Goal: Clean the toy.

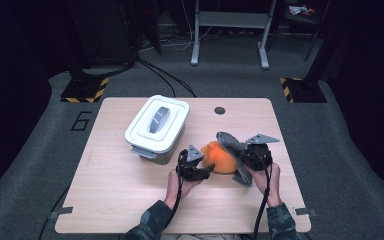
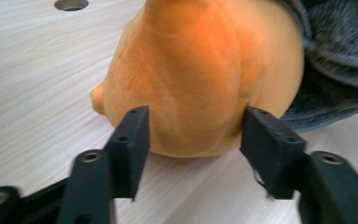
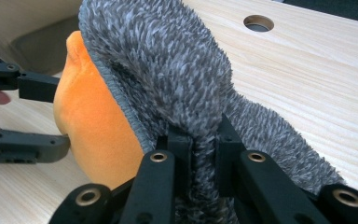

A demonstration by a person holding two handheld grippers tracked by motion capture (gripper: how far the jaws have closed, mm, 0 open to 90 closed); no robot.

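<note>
The orange plush ball (image 1: 219,157) sits on the wooden table (image 1: 120,185), half wrapped in a fuzzy grey cover (image 3: 168,79). The right gripper (image 3: 204,154) pinches the grey cover tight. The left gripper (image 2: 193,135) has its jaws apart, one on each side of the ball, not squeezing. A white box (image 1: 156,125) stands nearby.

Dim surroundings, bright tabletop, soft close-up blur
</note>
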